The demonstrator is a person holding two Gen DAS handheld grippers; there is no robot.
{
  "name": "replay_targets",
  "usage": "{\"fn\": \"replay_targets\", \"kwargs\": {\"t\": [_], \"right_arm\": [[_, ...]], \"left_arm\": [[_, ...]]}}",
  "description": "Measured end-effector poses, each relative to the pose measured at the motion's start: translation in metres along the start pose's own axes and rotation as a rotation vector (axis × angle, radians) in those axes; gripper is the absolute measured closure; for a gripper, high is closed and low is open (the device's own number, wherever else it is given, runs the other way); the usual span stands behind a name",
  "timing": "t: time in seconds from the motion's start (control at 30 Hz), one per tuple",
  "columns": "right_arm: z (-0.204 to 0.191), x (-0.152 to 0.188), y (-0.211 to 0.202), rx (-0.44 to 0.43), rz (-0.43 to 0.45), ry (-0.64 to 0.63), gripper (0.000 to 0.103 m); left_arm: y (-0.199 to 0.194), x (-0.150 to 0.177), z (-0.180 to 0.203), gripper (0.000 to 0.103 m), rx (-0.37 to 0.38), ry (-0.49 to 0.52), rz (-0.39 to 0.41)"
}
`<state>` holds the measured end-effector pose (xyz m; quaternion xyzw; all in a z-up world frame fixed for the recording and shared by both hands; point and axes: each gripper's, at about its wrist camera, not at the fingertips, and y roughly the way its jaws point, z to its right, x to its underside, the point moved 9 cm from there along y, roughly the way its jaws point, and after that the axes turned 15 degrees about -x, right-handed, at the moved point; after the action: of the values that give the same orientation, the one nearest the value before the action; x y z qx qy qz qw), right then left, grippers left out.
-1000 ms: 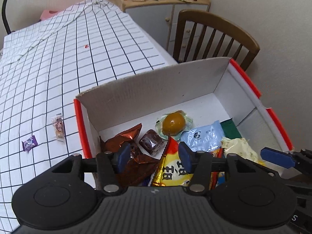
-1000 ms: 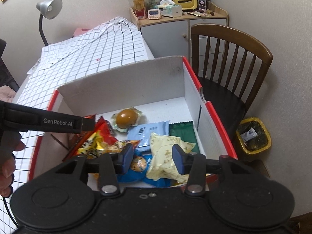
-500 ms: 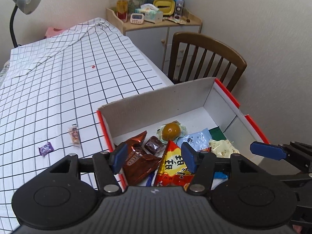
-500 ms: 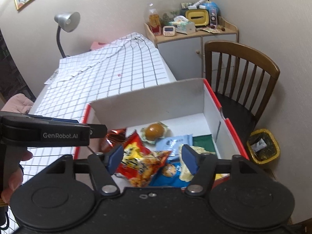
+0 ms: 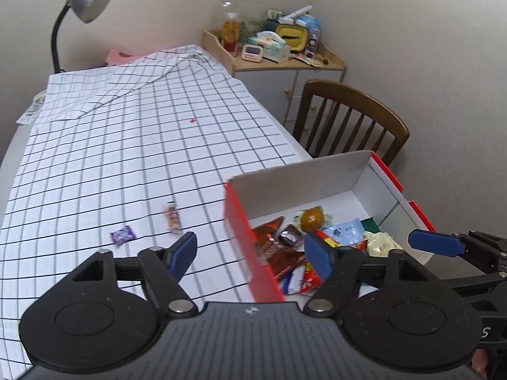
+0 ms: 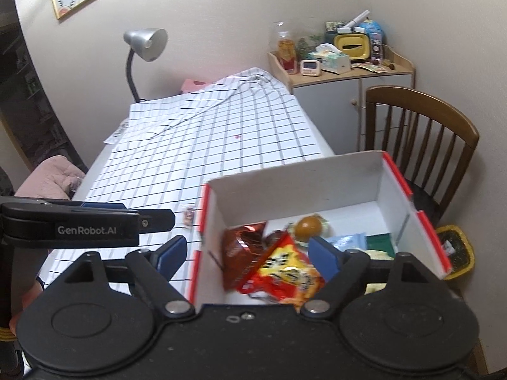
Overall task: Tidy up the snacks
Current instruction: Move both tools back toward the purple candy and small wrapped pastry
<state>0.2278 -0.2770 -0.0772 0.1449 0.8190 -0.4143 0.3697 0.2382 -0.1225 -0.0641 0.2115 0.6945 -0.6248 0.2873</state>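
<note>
A red and white cardboard box (image 5: 240,221) (image 6: 408,190) sits at the table's near right edge and holds several snacks: a red-yellow packet (image 6: 285,272), a brown foil packet (image 5: 269,247) (image 6: 240,247), a round yellow sweet (image 5: 312,217) (image 6: 307,225), a pale blue packet (image 5: 345,231). Two small sweets lie loose on the checked cloth: a purple one (image 5: 122,235) and a tan one (image 5: 172,217) (image 6: 189,214). My left gripper (image 5: 250,253) is open and empty above the box's left wall. My right gripper (image 6: 244,253) is open and empty above the box.
The checked tablecloth (image 5: 126,145) covers the table. A desk lamp (image 5: 79,9) stands at the far left. A wooden chair (image 5: 351,120) and a cluttered cabinet (image 5: 279,50) stand to the right. A yellow bin (image 6: 456,250) sits on the floor.
Both grippers have pulled up and back from the box and opened wider. The left one has swung left, so the loose sweets on the cloth now show nearer the middle.
</note>
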Motion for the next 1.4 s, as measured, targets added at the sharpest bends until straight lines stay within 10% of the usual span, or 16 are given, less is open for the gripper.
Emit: {"fn": "replay_targets", "kwargs": {"t": [0.9,1.4], "right_arm": [[-0.102,-0.011,0.117,-0.06,-0.074,0.003,0.002],[-0.072,-0.021,0.232,0.037,-0.216,0.072,0.025]], "left_arm": [[0.089,0.024,-0.176,0.015,-0.107,-0.127,-0.139],[0.167,0.025,-0.183,0.015,-0.121,-0.126,-0.212]]}}
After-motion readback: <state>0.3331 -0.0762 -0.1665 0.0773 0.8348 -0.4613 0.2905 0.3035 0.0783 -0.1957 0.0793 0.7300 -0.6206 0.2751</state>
